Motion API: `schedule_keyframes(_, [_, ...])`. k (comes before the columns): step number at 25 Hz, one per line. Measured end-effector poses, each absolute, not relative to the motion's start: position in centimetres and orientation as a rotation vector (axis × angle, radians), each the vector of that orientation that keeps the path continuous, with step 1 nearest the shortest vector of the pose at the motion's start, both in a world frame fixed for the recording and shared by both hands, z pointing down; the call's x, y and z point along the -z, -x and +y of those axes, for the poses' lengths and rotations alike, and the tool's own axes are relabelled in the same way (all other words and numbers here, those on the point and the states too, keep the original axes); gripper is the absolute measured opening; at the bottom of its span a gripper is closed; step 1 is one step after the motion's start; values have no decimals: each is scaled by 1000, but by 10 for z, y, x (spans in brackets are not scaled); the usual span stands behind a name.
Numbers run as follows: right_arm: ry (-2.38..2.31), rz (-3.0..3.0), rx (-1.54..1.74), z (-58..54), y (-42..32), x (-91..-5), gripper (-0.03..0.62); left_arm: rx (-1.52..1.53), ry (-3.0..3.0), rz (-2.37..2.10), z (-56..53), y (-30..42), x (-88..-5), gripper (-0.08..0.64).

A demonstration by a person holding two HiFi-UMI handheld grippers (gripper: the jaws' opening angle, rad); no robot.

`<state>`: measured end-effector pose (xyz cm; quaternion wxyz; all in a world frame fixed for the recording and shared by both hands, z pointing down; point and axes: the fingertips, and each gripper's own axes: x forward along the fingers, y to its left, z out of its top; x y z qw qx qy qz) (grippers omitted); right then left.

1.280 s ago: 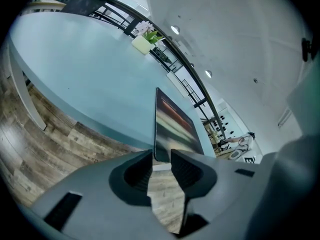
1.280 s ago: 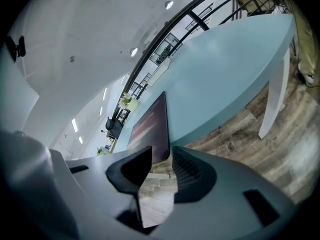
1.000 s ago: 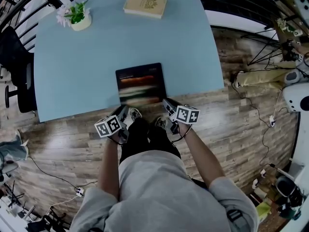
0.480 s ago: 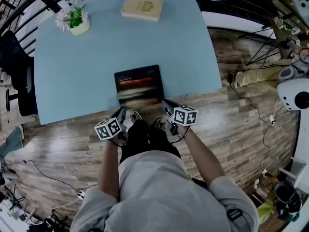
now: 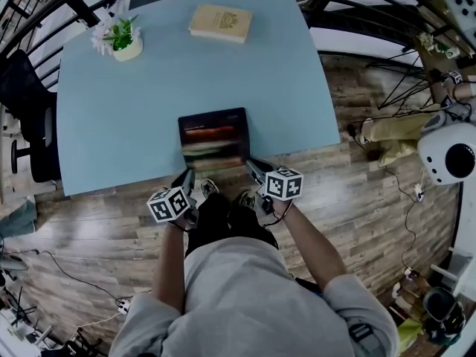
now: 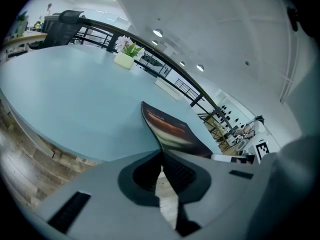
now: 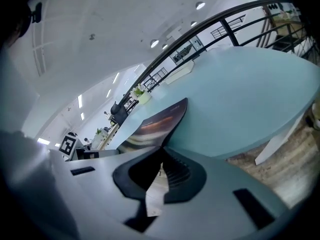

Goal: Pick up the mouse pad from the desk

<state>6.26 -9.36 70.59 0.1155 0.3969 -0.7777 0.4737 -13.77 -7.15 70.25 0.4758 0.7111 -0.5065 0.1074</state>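
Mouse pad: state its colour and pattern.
Black mouse pad with orange, red and pale horizontal bands; clearest in the head view.

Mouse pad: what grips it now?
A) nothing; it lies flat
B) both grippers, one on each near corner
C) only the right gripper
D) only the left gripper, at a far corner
B: the left gripper and the right gripper have each just been closing their jaws, which now pinch a near corner of the mouse pad, its near edge raised off the desk.

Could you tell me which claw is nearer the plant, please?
Left. The left claw, just closed on the pad's near-left corner, sits on the plant's side; the right claw, also just closed, grips its near-right corner.
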Motion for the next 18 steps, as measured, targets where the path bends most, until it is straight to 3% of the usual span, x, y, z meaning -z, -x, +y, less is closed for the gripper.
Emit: schedule_keyframes(18, [-1131, -2368, -1277, -113, -42, -665, 18, -215, -1856, -1243, -96, 130, -657, 25])
